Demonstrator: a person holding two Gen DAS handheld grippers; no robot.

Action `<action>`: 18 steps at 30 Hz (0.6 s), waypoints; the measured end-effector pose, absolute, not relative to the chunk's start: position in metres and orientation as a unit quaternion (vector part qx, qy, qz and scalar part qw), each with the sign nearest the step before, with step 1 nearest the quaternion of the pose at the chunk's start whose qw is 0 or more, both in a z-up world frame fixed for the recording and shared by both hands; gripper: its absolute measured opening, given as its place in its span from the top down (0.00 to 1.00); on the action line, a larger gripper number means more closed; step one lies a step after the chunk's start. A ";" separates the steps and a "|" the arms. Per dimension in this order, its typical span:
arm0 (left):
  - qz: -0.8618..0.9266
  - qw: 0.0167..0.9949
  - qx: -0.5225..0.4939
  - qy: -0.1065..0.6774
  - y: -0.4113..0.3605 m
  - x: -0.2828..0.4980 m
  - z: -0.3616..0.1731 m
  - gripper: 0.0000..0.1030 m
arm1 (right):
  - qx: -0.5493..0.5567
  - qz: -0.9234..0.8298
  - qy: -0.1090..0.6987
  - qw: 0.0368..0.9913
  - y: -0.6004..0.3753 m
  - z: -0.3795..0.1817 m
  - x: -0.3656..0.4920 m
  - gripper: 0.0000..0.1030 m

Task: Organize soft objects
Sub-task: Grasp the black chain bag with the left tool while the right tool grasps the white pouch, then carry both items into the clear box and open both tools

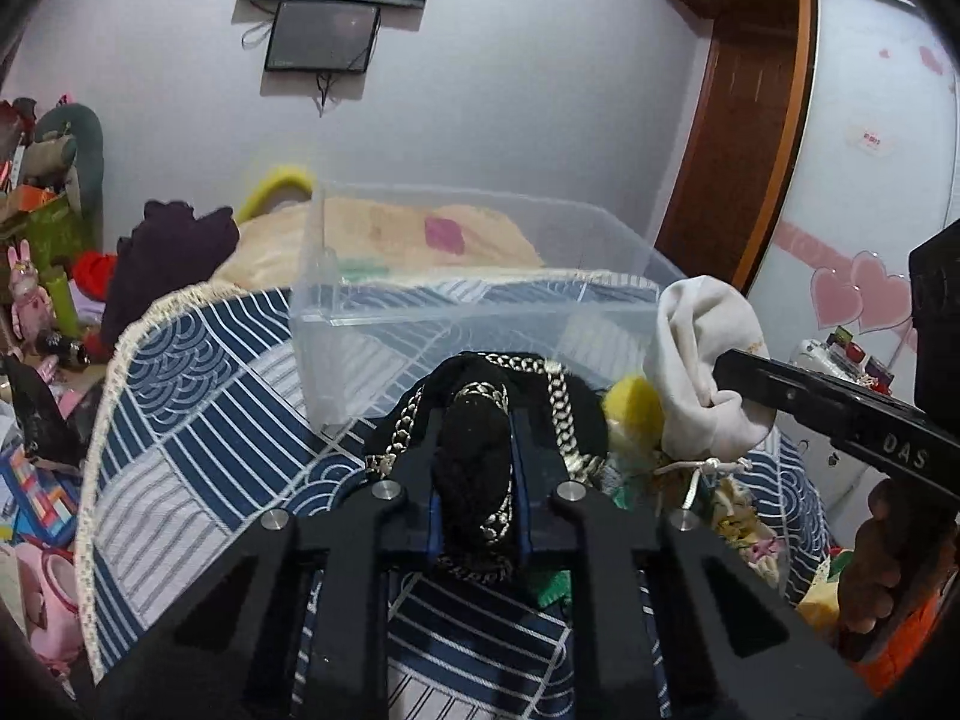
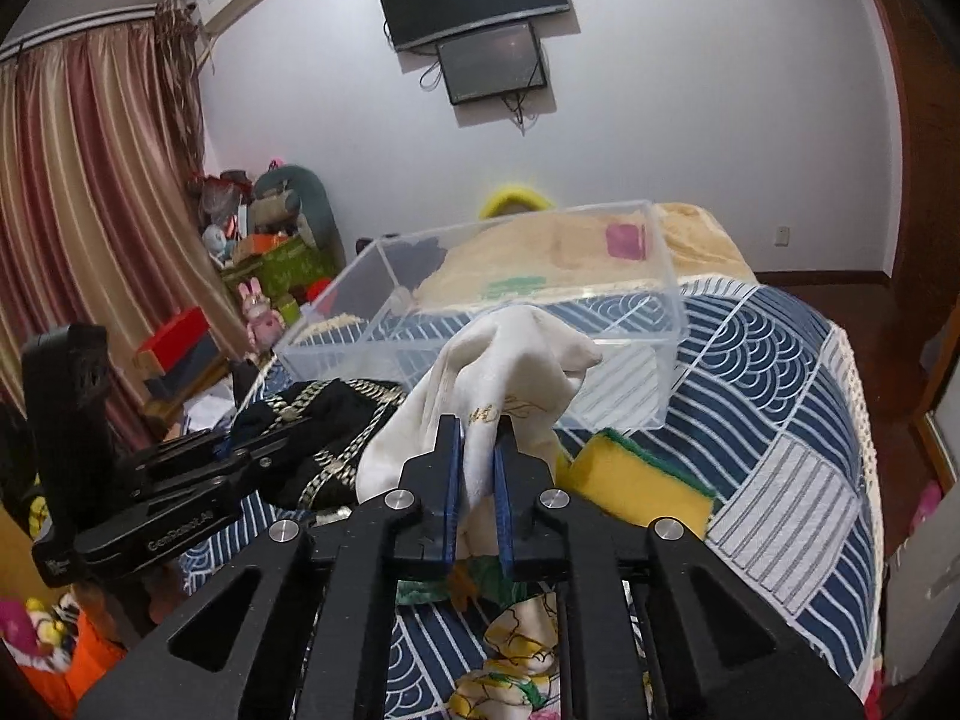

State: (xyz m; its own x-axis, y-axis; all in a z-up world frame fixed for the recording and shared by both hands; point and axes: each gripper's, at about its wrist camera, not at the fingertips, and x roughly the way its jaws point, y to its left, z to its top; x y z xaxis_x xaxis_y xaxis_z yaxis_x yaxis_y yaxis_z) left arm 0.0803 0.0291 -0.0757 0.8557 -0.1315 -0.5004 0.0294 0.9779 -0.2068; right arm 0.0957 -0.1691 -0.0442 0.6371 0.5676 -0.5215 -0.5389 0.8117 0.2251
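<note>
My left gripper [image 1: 474,420] is shut on a black cloth with silver chain print [image 1: 480,462], held just in front of the clear plastic bin [image 1: 336,300]. The black cloth also shows in the right wrist view [image 2: 324,432], with the left gripper [image 2: 240,450] on it. My right gripper [image 2: 478,429] is shut on a white sock [image 2: 498,360], lifted near the bin [image 2: 660,324]. The right gripper [image 1: 729,378] and the white sock [image 1: 702,354] show in the left wrist view too. A yellow sponge with a green back [image 2: 636,480] lies on the bed below the bin.
The blue and white patterned bedspread [image 2: 780,408] covers the bed. A floral cloth [image 2: 516,654] lies under my right gripper. A beige blanket [image 1: 384,228] and dark clothing [image 1: 168,264] lie behind the bin. Toys and boxes [image 2: 270,264] crowd the left side.
</note>
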 end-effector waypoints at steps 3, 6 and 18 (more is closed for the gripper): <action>-0.042 0.963 -0.098 0.249 0.031 0.071 -0.065 0.85 | 0.024 0.305 0.281 0.909 -0.173 -0.036 0.090 0.92; -0.041 0.965 -0.108 0.235 0.034 0.064 -0.056 0.86 | 0.017 0.300 0.259 0.918 -0.172 -0.027 0.081 0.94; -0.024 0.972 -0.117 0.204 0.047 0.051 -0.039 0.86 | -0.045 0.305 0.285 0.908 -0.156 -0.043 0.080 0.38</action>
